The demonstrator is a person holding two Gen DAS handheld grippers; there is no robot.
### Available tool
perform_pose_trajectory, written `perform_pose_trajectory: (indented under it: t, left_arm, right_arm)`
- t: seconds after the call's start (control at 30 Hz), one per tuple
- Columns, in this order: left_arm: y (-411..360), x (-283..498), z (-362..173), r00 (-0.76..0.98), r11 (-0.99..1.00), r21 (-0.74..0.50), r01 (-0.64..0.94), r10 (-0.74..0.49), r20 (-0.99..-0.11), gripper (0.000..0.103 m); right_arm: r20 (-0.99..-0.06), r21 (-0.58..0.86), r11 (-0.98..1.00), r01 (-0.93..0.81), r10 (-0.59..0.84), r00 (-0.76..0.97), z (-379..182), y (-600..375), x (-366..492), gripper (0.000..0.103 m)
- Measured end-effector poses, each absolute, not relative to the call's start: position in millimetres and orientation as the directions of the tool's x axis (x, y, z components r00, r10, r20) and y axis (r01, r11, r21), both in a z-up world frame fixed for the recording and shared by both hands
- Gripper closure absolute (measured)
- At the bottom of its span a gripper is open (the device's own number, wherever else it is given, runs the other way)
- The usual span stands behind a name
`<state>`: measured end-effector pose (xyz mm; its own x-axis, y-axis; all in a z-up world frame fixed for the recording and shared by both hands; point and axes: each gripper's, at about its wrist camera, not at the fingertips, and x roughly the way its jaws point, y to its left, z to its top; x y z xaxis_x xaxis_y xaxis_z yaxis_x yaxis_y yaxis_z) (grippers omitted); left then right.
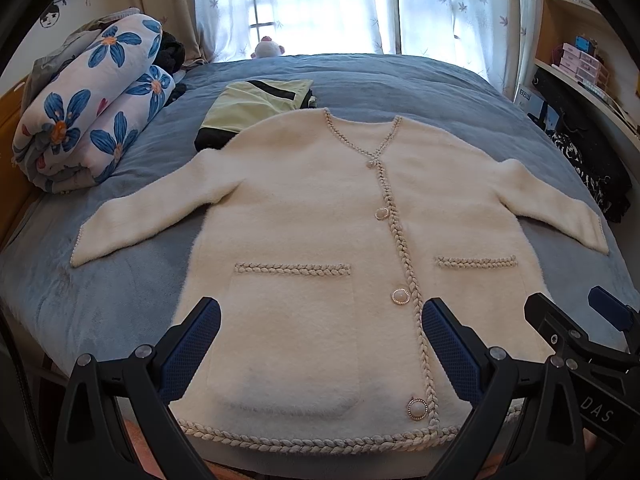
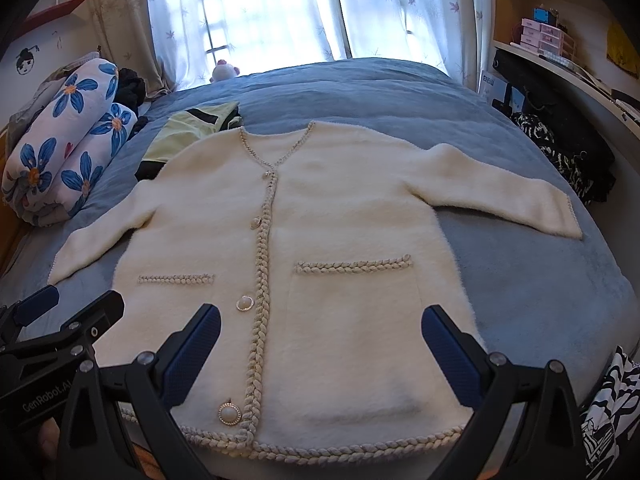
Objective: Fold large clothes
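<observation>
left gripper (image 1: pixel 320 344) and right gripper (image 2: pixel 320 344) held with fingers spread wide, nothing gripped, above the braided hem (image 1: pixel 320 446) | cream cardigan (image 1: pixel 320 220) laid flat, buttoned, sleeves out on the blue bed (image 1: pixel 380 76): no fold made yet | hem at near bed edge; bare blanket beside both sleeves | folded green garment (image 1: pixel 256 104) touched at far left shoulder, floral quilt roll (image 1: pixel 92 104) beyond

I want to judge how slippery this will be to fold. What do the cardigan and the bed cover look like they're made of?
The cardigan looks like a fluffy, fuzzy cream knit or faux fur: its edges are hazy, with braided trim and pearly buttons. The bed cover looks like soft matte blue-grey plush or fleece, with a mottled nap. Both guesses rest on look only.
</observation>
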<state>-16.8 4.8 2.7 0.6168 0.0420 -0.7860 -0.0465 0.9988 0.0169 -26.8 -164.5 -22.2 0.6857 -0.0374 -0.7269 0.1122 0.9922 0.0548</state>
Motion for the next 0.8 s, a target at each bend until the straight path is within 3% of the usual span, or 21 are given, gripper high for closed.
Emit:
perform_pose_trajectory:
  t: [0.8]
  left_arm:
    - [6.7, -16.7, 2.6, 0.616, 0.999, 0.020, -0.047, 0.045, -0.787, 0.003]
  right_arm:
    - [-0.732, 0.062, 0.992, 0.112, -0.031, 0.681, -25.0, -162.5, -25.0, 0.002]
